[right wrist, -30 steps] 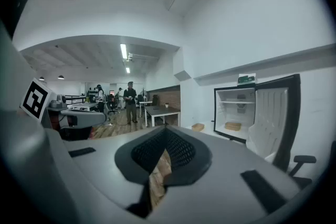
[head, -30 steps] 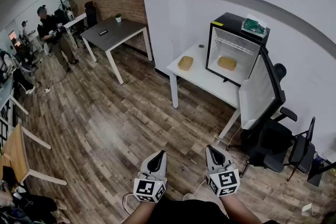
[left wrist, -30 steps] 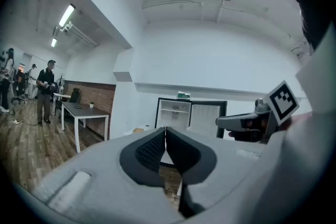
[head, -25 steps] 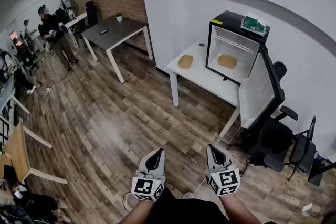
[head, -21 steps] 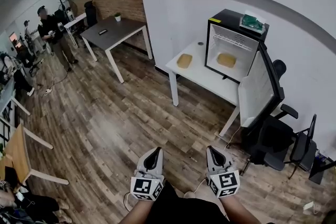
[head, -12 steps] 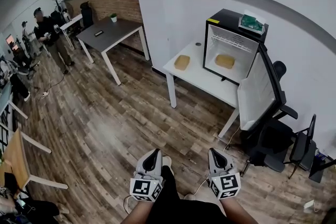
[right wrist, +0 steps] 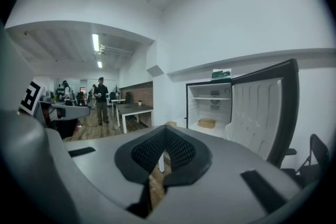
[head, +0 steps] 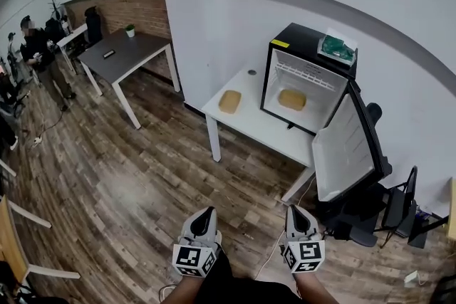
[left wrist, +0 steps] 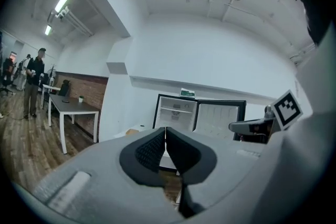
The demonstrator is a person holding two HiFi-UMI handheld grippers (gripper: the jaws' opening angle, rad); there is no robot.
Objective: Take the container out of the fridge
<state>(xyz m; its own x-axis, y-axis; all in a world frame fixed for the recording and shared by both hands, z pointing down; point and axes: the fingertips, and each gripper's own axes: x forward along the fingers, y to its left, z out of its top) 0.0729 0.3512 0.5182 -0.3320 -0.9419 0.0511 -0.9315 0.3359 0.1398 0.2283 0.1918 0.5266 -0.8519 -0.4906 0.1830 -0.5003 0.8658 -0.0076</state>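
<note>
In the head view, the fridge [head: 306, 75] stands open at the far right of the white table [head: 263, 128]. The tan container [head: 292, 99] sits inside it on the bottom. The left gripper [head: 206, 213] and right gripper [head: 294, 213] are near, well apart from it. In the left gripper view, the jaws are closed tight on nothing. In the right gripper view, the jaw tips meet too, empty. The container looks light and stiff, so its near edge seems best to pinch.

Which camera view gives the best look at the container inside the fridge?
The head view: it looks down into the open fridge and shows the tan container on its floor. The right gripper view shows it smaller, side-on. In the left gripper view the left gripper hides the fridge floor.
</note>
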